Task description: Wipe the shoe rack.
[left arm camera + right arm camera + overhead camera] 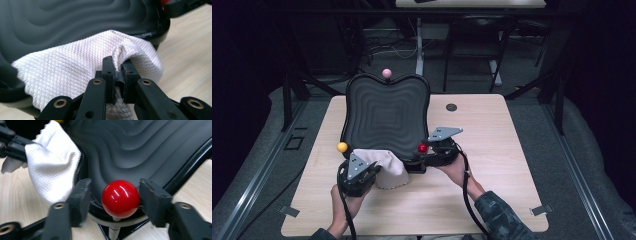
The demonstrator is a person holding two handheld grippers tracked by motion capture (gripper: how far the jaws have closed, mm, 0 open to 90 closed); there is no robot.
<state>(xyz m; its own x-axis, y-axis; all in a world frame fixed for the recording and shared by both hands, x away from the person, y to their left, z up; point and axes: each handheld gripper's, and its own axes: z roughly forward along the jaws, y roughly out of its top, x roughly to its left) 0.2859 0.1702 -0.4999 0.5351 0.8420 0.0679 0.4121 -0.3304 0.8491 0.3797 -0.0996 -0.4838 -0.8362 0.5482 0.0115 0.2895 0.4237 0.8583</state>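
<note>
Left gripper is clamped tight on a bunched fold of the white waffle-weave cloth. In the left gripper view the cloth is pinched between my jaws, with the rest draped over the near-left rim of the black rippled tray. My read: I hold it there to wipe the tray surface, so the grip is on a fold and most of the fabric hangs free as a pad.

Right gripper sits at the tray's near-right corner, about 5 o'clock from tray centre. In the right gripper view my jaws straddle the red ball knob, half closed. The right pad looks right up against the ball; the left pad has a visible gap. So not a firm grip yet. Judging by the placement, this hand is there to brace or steer the tray by its knob while the left wipes.

Cloth is at roughly 7 o'clock from tray centre, half on the tray, half over the wooden table.

Count:
- one tray
- one cloth
- three ball knobs: red, yellow at 8 o'clock, pink at 12 o'clock
- two grippers
- one small dark round fitting in the table at 2 o'clock
</note>
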